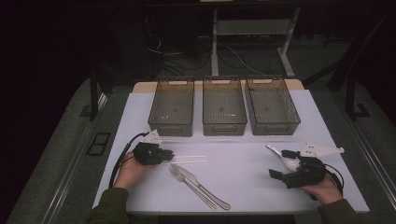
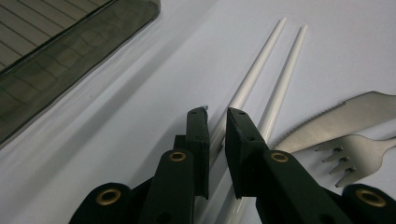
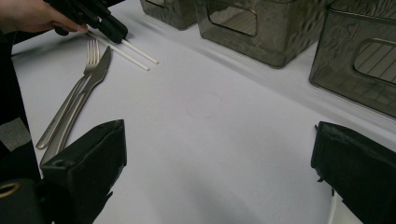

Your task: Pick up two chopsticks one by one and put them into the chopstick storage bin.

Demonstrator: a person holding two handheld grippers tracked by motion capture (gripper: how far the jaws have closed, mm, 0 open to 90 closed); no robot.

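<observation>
Three grey bins (image 1: 224, 113) stand in a row at the far side of the table (image 1: 243, 186). The left gripper (image 1: 164, 155) lies low on the near left, pointing right, its jaws nearly together and pinching one of the two white chopsticks (image 2: 261, 70). The right gripper (image 1: 280, 164), held at the near right and pointing left, has its jaws spread wide with nothing between them; a white spoon (image 1: 285, 157) lies just beside it. A knife (image 1: 201, 185) and fork (image 1: 189, 183) lie side by side near the chopsticks.
</observation>
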